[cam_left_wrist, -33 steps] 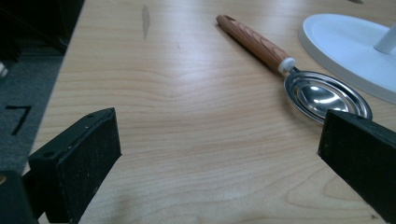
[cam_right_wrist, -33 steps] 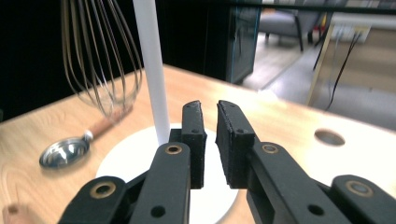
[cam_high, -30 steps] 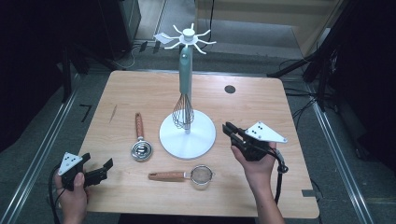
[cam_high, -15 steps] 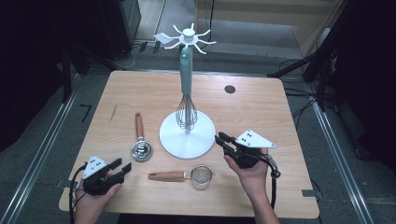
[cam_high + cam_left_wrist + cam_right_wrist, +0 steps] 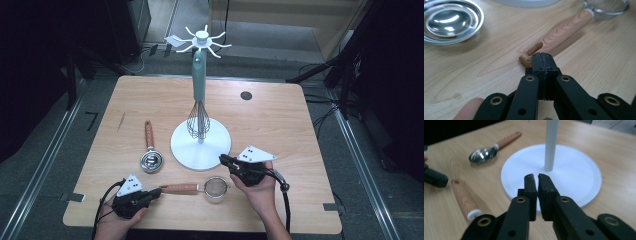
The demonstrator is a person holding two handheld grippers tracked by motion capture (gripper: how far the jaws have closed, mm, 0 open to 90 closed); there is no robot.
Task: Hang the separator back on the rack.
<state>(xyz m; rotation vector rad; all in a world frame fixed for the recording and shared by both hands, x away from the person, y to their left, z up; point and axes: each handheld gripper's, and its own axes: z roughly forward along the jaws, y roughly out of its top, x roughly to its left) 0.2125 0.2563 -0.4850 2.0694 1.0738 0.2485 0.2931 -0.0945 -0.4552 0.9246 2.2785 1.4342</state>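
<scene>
A small strainer (image 5: 216, 189) with a wooden handle (image 5: 177, 188) lies near the table's front edge. My left gripper (image 5: 158, 190) lies low at the handle's free end. Its jaws have just closed and stand shut (image 5: 541, 55) with nothing between them, their tips right at the handle's end (image 5: 530, 52). My right gripper (image 5: 223, 159) hovers over the front rim of the white stand base (image 5: 200, 150). Its jaws have just closed further and are shut (image 5: 536, 177), holding nothing. A wire whisk (image 5: 198, 122) hangs on the stand's pole (image 5: 551, 145).
A metal measuring spoon (image 5: 150, 161) with a wooden handle lies left of the base, its bowl (image 5: 449, 22) close ahead of my left gripper. The stand's hook crown (image 5: 201, 40) rises high at the back. A dark round hole (image 5: 246, 95) marks the far right tabletop.
My left hand has slid right along the front edge to the strainer handle's end and its jaws have shut. My right hand has come down and left toward the base's front rim.
</scene>
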